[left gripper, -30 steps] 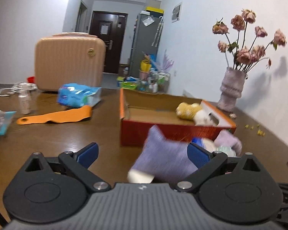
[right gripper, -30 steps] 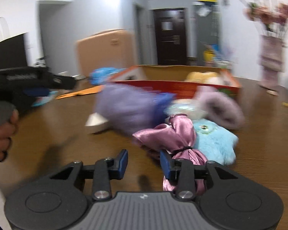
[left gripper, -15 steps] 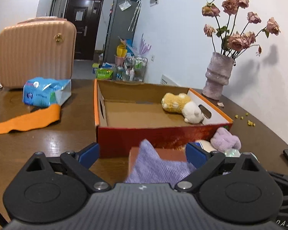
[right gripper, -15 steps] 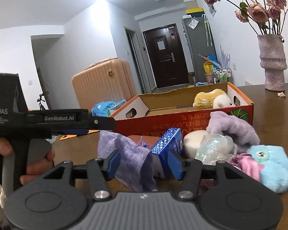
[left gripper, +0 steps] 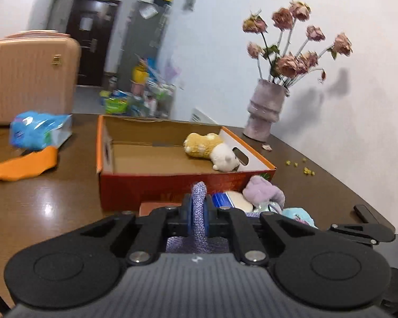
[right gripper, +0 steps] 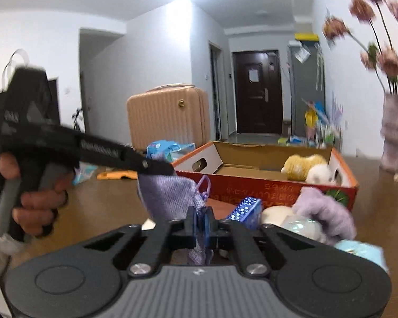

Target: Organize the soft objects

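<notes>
Left gripper (left gripper: 198, 213) and right gripper (right gripper: 201, 221) are both clamped on the lilac knit pouch (right gripper: 169, 196), one at each end, w/ fabric pinched between the blue pads and held above the brown table (left gripper: 53, 201). Orange cardboard box (left gripper: 156, 182) sits at 12 o'clock beyond the pouch, w/ yellow-and-white plush (left gripper: 212, 151) inside toward its 2 o'clock corner. Lilac fluffy item (right gripper: 321, 206) and blue sequin item (right gripper: 245, 209) lie at 3 o'clock of the pouch, against the box front.
</notes>
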